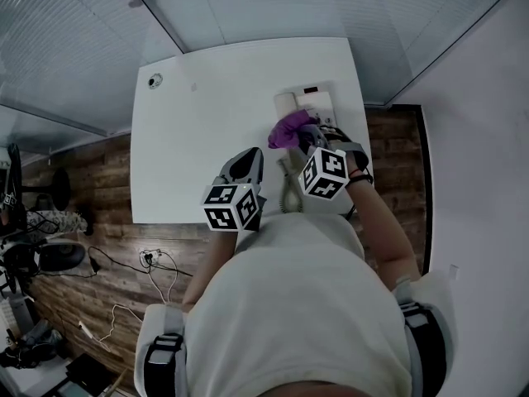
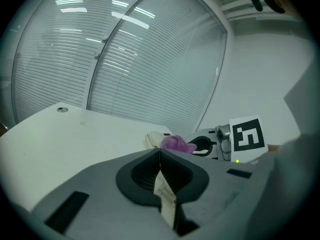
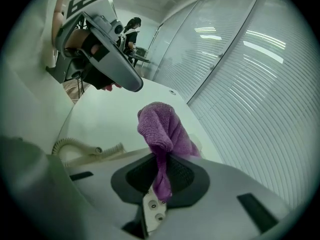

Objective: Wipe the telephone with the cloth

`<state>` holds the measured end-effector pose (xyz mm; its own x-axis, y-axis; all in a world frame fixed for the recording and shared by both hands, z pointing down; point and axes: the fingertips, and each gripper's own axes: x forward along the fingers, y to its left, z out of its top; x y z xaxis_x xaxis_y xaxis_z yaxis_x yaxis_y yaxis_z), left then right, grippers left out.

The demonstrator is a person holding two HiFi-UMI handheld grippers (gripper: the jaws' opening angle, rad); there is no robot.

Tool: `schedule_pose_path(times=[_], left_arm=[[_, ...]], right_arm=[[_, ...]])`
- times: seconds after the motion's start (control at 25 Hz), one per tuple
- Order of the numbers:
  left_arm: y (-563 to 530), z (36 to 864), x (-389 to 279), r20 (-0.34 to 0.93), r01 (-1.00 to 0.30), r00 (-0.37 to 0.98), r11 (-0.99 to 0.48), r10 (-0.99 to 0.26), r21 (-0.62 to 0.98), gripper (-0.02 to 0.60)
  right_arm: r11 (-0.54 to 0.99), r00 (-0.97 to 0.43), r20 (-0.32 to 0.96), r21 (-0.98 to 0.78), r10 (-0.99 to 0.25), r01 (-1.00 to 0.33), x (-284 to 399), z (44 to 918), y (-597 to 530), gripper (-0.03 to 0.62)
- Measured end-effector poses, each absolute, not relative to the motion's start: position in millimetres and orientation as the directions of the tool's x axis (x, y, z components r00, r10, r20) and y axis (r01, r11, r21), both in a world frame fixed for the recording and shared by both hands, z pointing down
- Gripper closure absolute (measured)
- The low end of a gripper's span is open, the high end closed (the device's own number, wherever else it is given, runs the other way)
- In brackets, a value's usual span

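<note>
A white counter [image 1: 198, 139] fills the middle of the head view. It is bare except for a small round fitting [image 1: 154, 80] at its 10 o'clock corner and the telephone [image 1: 307, 102], which sits near the edge at about 2 o'clock. Glass walls with slatted blinds [image 1: 74, 48] run behind the counter from 9 to 1 o'clock. Dark wood-plank floor [image 1: 91, 180] shows at 8 o'clock, with loose cables [image 1: 153, 263] lying on it, and again at 3 o'clock. The right gripper [image 3: 161, 159] has its jaws clamped on a purple cloth [image 3: 162, 129]. The cloth's bunched end stands out past the tips and lies at the telephone's 7 o'clock corner, seemingly touching it. The coiled cord [image 3: 111, 148] trails over the counter toward the person. The left gripper [image 2: 160, 153], jaws pressed together with nothing between them, hovers over the counter at 8 o'clock of the right one, apart from the telephone.
</note>
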<state>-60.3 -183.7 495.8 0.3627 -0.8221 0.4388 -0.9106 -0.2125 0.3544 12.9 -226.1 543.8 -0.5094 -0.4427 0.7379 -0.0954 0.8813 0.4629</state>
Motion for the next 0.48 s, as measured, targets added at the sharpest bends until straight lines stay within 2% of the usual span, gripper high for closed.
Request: schedule_pose_path(times=[0.48], left_arm=[[-183.4, 498.3, -55.5, 0.435, -0.906, 0.355, -0.190, -0.827, 0.379, 0.560]], right_arm=[[0.915, -0.509, 0.769, 0.387, -0.387, -0.111, 30.6, 559.5, -183.9, 0.548]])
